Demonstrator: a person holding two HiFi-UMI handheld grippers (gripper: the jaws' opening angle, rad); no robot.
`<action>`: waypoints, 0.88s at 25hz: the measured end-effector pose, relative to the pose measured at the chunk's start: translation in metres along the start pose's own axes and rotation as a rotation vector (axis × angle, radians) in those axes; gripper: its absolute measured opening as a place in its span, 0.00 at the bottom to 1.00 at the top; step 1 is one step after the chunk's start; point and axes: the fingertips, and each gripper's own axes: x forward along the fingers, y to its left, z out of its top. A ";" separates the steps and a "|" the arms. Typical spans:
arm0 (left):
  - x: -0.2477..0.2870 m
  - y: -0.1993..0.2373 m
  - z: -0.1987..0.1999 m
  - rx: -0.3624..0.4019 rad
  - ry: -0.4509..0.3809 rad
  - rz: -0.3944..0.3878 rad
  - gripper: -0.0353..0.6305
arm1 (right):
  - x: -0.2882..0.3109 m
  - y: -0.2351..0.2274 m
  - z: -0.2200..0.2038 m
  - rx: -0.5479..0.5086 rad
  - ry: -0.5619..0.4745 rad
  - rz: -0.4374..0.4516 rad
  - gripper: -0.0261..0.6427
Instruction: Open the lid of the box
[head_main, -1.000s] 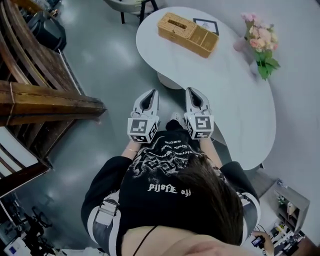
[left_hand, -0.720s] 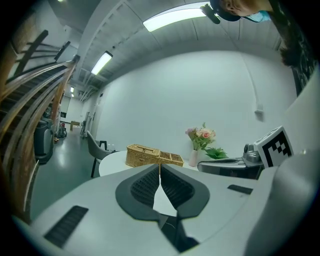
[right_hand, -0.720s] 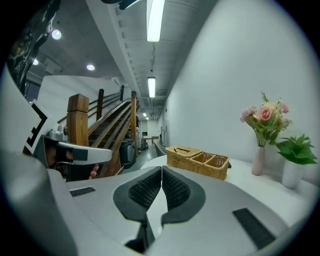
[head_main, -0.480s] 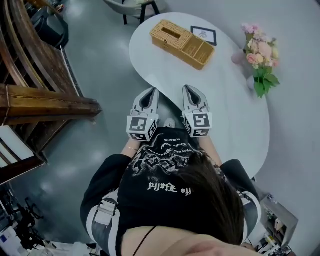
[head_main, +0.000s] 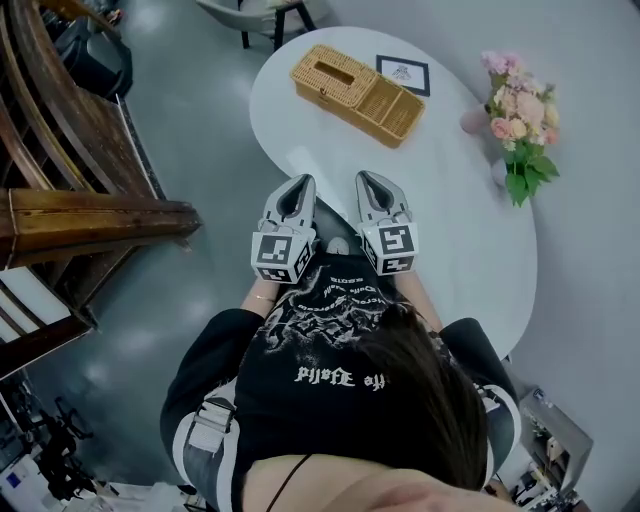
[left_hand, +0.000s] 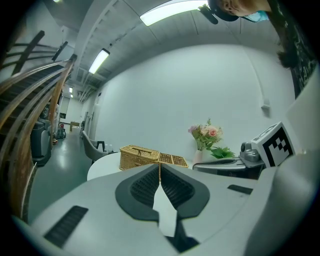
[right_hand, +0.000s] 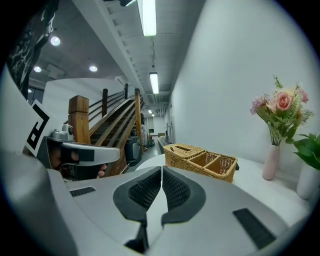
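As I look down from the head view, a white rounded table (head_main: 450, 230) stands on a glossy grey floor (head_main: 200, 130), with a wooden staircase (head_main: 80, 210) at left and pink flowers in a vase (head_main: 515, 110) on the table's far side. Since a second ago, both grippers have come forward to the table's near edge. The left gripper (head_main: 304, 182) and right gripper (head_main: 366, 180) have their jaws together, empty. The woven wicker box (head_main: 355, 80), lid down, lies well ahead of them.
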 end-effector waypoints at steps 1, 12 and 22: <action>0.003 0.003 0.002 0.006 0.001 -0.002 0.09 | 0.003 0.000 0.002 0.004 -0.001 -0.002 0.08; 0.050 0.053 0.035 0.044 0.006 -0.066 0.09 | 0.061 -0.016 0.030 0.047 -0.002 -0.072 0.08; 0.102 0.105 0.048 0.050 0.034 -0.144 0.09 | 0.124 -0.027 0.053 0.024 0.029 -0.147 0.08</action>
